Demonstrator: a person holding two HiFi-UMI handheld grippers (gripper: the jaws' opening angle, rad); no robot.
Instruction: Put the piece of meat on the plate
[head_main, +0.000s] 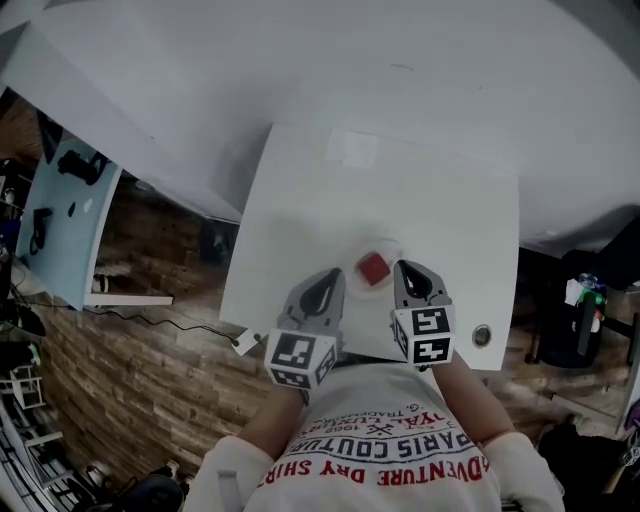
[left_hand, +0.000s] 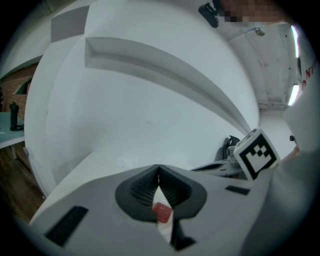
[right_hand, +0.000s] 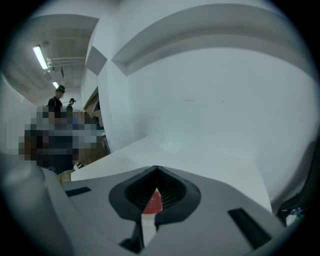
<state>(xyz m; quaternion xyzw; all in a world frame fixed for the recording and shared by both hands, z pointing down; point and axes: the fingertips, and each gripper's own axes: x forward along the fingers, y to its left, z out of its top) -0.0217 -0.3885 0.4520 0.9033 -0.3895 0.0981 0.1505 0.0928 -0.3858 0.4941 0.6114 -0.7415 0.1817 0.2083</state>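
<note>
Head view: the piece of meat (head_main: 373, 267), a small red block, is seen lying on the plate (head_main: 392, 253) near the front edge of the white table (head_main: 300, 210), between the two gripper tips.
Left gripper (head_main: 333, 276): jaws are seen brought together at the tips in its own view (left_hand: 158, 167); nothing is gripped.
Right gripper (head_main: 404, 266): jaws are likewise closed tip to tip (right_hand: 156, 168), with nothing held.
Left gripper view only: the meat (left_hand: 162, 212) is seen as a red patch through the gap behind the closed tips; the right gripper's marker cube (left_hand: 256, 153) is shown at the right.
Right gripper view only: the same red patch (right_hand: 152, 201) is seen through its own gap; two standing persons (right_hand: 60, 102) are seen far off at the left.
Plate in the gripper views: not made out with certainty.
Surroundings, head view: a pale rectangular patch (head_main: 352, 148) at the table's far end; a round metal ring (head_main: 482, 335) at its near right corner; wooden floor (head_main: 130, 340) and a pale blue desk (head_main: 62, 215) at the left.
Obstruction: the table edge nearest the person is covered by both grippers.
</note>
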